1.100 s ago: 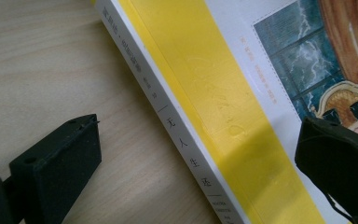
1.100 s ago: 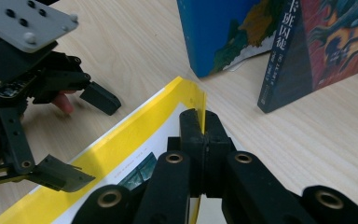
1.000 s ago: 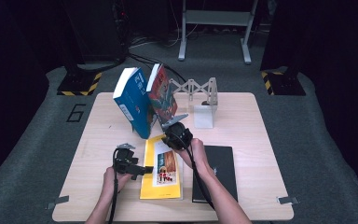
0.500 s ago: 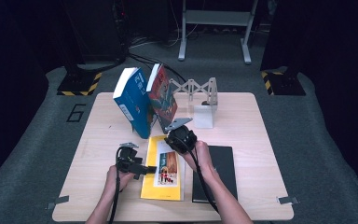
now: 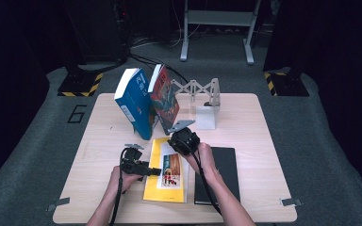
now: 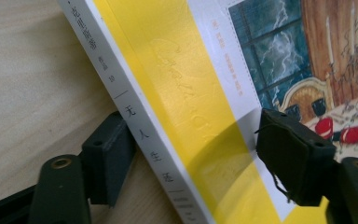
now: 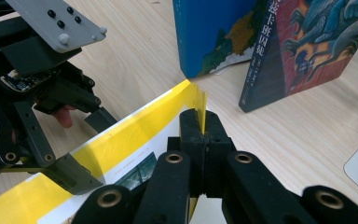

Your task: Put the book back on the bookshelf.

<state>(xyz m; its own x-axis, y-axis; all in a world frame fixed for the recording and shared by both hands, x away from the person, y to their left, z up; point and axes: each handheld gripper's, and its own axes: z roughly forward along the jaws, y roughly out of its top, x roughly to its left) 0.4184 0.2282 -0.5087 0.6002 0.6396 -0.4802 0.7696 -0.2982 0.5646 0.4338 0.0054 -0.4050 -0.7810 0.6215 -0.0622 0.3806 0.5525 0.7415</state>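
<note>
1. Since a second ago your right gripper (image 5: 181, 136) has shifted slightly toward you along the yellow paperback's far end, and your left gripper (image 5: 156, 172) has slid in on its spine side. Left jaws have just been closing, spine edge between them.
2. Pale wooden table (image 5: 99, 141): everything sits on it.
3. Blue-covered hardback book (image 5: 134, 103) and red dragon-cover book (image 5: 165, 99) stand tilted, leaning left, at the far centre, side by side. Beside them, a grey scissor-lattice book stand on a white base (image 5: 205, 101).
4. Flat black book (image 5: 224, 169) lies right of the yellow one, just beside it, under your right forearm.
5. Flat yellow paperback with a picture panel on its cover (image 5: 167, 172) lies front-centre, between your two hands.
6. Right gripper: jaws fully together at the book's far corner. In the right gripper view the yellow cover (image 7: 121, 135) lifts there and its corner rises right at the pads (image 7: 198, 128). You appear to be pinching the cover, but I can't tell for sure.
7. Left gripper: jaws partly narrowed. In the left gripper view one jaw is against the white spine (image 6: 142, 135) on the table side, and the other is over the cover. Can't tell if the upper pad (image 6: 291, 158) presses yet.
</note>
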